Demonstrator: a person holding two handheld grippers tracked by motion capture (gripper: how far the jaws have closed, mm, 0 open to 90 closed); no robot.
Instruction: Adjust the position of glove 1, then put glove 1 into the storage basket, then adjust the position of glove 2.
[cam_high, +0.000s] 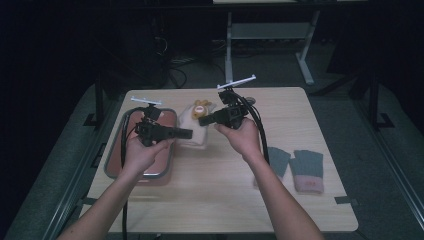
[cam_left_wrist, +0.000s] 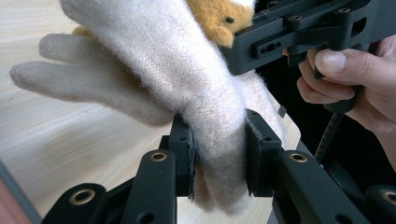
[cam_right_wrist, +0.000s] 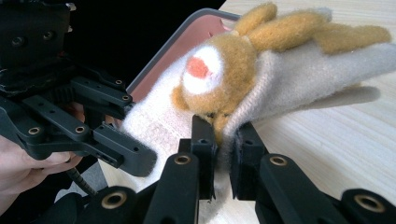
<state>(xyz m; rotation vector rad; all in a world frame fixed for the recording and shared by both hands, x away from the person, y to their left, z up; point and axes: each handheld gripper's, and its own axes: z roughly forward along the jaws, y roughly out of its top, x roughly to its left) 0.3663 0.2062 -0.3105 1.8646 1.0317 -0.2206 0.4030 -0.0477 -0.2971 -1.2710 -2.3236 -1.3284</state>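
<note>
A cream knitted glove (cam_high: 194, 131) with a tan plush animal head (cam_high: 201, 106) on it hangs just above the table between both grippers. My left gripper (cam_high: 189, 133) is shut on the glove's cuff (cam_left_wrist: 215, 154), which bulges between its pads. My right gripper (cam_high: 204, 120) is shut on the glove's edge right under the animal head (cam_right_wrist: 223, 123). In the left gripper view the glove's fingers (cam_left_wrist: 79, 79) point left over the wood. The right gripper's black body (cam_left_wrist: 299, 32) crosses the top of that view.
A pink tray with a grey rim (cam_high: 170, 150) lies at the table's left under my left hand. A pair of grey gloves with pink cuffs (cam_high: 306, 169) rests at the right front. The wooden table (cam_high: 220, 200) ends in dark floor all around.
</note>
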